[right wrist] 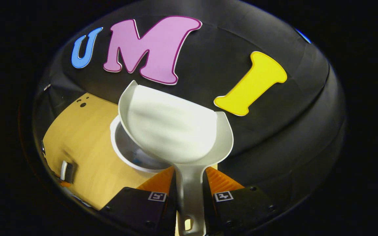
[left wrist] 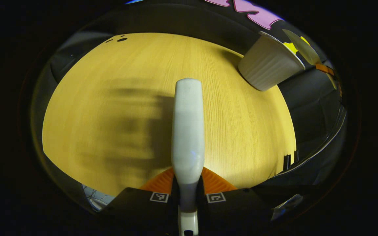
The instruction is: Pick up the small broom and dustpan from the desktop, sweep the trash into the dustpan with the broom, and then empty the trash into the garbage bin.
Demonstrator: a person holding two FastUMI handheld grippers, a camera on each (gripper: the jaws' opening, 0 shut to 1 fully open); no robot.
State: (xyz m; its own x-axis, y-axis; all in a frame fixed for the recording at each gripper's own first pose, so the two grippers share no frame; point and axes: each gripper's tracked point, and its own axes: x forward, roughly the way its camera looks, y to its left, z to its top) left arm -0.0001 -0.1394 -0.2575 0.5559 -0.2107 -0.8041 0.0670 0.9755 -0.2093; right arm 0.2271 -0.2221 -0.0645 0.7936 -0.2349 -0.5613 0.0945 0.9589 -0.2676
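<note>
Over the bin, the dustpan tips for the pour!

The right gripper is clamped on the handle of the one dustpan, held tilted just above the one white garbage bin on the wooden desktop. Its scoop looks bare, so I judge the emptying is about done. The left gripper is clamped on the one broom, raised over the desktop, where no trash is visible; sweeping looks finished.
</note>
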